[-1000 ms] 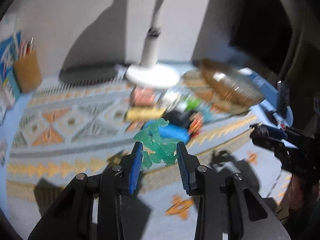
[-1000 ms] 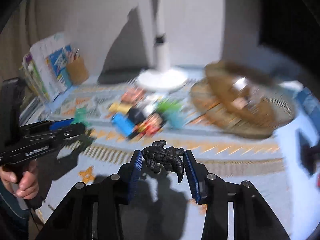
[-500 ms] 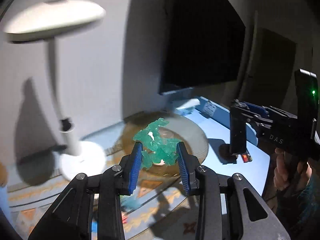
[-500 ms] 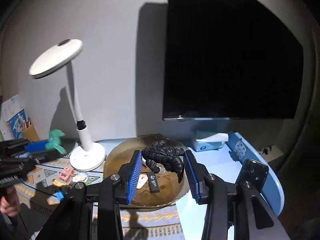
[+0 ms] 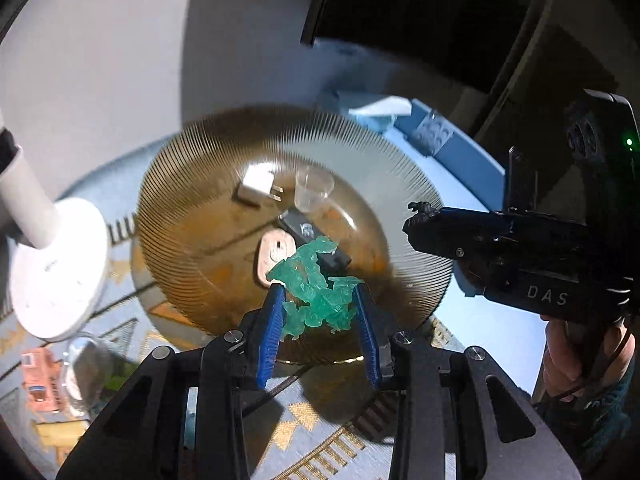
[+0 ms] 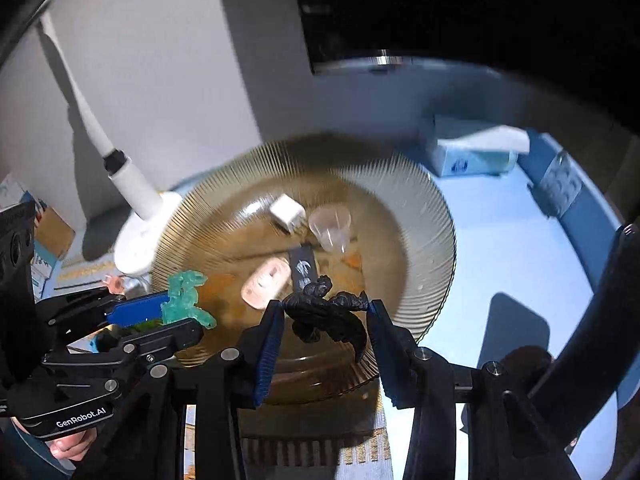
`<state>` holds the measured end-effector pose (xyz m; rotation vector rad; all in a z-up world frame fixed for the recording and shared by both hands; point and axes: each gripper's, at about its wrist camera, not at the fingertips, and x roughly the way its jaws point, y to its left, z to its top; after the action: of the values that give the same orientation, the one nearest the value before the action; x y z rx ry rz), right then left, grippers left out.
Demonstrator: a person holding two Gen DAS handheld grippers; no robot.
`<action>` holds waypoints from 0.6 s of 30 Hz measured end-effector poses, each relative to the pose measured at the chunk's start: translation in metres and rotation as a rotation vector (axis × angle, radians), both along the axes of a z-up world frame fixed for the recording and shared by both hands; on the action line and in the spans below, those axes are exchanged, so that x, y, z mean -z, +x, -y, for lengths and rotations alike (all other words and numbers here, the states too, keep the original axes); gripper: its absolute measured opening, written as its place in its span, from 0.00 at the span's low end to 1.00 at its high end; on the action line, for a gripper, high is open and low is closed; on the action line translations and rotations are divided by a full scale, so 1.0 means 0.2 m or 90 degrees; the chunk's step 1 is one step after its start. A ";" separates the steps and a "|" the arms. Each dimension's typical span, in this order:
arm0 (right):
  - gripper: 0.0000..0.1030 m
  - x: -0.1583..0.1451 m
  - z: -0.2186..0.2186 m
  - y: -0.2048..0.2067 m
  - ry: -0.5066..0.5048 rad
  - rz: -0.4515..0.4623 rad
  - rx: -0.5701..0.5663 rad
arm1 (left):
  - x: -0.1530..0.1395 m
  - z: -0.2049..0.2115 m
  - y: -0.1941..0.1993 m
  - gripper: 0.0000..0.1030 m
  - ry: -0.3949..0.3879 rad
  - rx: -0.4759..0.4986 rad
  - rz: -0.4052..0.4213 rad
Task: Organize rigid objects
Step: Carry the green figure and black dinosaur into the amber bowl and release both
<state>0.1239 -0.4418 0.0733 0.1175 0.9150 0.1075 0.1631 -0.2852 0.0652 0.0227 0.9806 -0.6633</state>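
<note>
My left gripper (image 5: 318, 300) is shut on a translucent green toy figure (image 5: 316, 284) and holds it over the near rim of a ribbed amber glass bowl (image 5: 180, 184). My right gripper (image 6: 326, 312) is shut on a black toy figure (image 6: 326, 312) above the same bowl (image 6: 424, 208). In the bowl lie a white plug adapter (image 5: 256, 186), a clear small cup (image 5: 314, 188), a black stick (image 5: 304, 228) and a pink oval piece (image 5: 274, 256). The left gripper with the green toy (image 6: 184, 292) shows at the left of the right wrist view.
A white lamp base (image 5: 56, 268) stands left of the bowl on a patterned mat (image 5: 320, 432). Small toys, one orange (image 5: 40, 372), lie at lower left. A tissue box (image 6: 472, 152) and a blue table edge (image 6: 560, 188) lie behind right. A dark monitor (image 6: 440, 8) stands at the back.
Both grippers have moved from the toy pile to the amber bowl and tilted down over it, each still holding its figure. The bowl now fills both views.
</note>
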 end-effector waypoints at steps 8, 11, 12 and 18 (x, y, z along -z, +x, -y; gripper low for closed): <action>0.40 0.06 0.02 0.01 -0.039 -0.019 0.014 | 0.06 0.07 0.01 0.31 0.015 0.012 -0.017; 0.45 0.03 0.01 0.00 -0.055 -0.019 0.020 | 0.04 0.06 0.01 0.47 -0.005 0.010 -0.030; 0.55 0.02 0.01 0.00 -0.058 -0.013 0.024 | 0.02 0.04 0.01 0.53 -0.014 0.002 -0.027; 0.59 -0.20 0.05 -0.19 -0.055 0.092 0.069 | -0.23 -0.23 -0.09 0.64 -0.088 -0.053 0.046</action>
<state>0.0869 -0.4510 0.1140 0.0782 0.7655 -0.0243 0.1451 -0.2399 0.1116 -0.1156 0.8605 -0.6478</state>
